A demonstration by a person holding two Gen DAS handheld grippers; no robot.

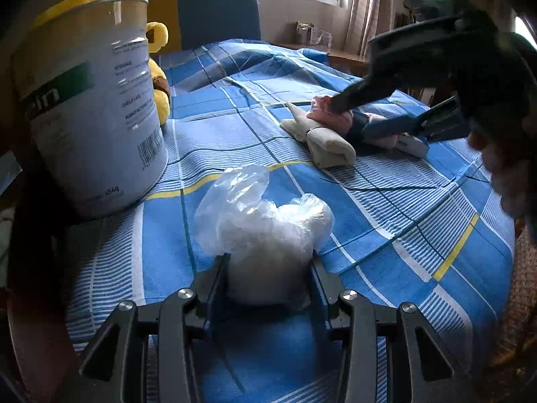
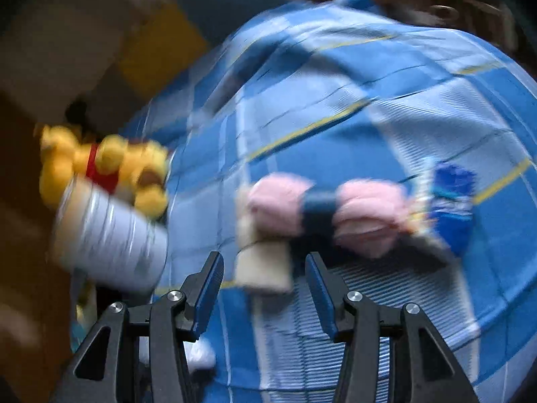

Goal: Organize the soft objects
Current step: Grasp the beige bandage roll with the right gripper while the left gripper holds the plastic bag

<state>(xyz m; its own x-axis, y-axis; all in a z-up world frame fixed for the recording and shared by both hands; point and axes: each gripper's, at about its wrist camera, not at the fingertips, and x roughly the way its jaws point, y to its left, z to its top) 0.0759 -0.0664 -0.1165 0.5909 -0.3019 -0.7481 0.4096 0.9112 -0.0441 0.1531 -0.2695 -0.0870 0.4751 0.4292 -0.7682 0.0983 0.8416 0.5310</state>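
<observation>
My left hand-held gripper (image 1: 268, 275) is clamped on a clear plastic bag of white stuffing (image 1: 265, 231), both fingers pressed into its sides, low over the blue checked bedcover (image 1: 402, 228). My right hand-held gripper (image 2: 265, 288) is parted and grasping nothing. It hangs over the sock pile, its fingers either side of the cream sock bundle (image 2: 261, 262) in the right wrist view, but I cannot tell whether it touches anything there.

What could go wrong: the bag is slick, loose film around a yielding filling, so I judge it could slide out of the pads if I lift quickly, or the crumpled top could catch on the rim of the white tin (image 1: 94, 107) just to the left. That tin stands upright on soft bedding with a yellow plush bear (image 1: 157, 77) behind it and a second yellow plush poking from its top, so a nudge may tip it. On the right, the pink socks with a dark band (image 2: 322, 211) lie against the cream bundle and a blue-and-white sock (image 2: 449, 201), so a grab may drag 2 at once.

The bag looks puffy, translucent and creased, its neck bunched upward. The right wrist view is badly blurred.
</observation>
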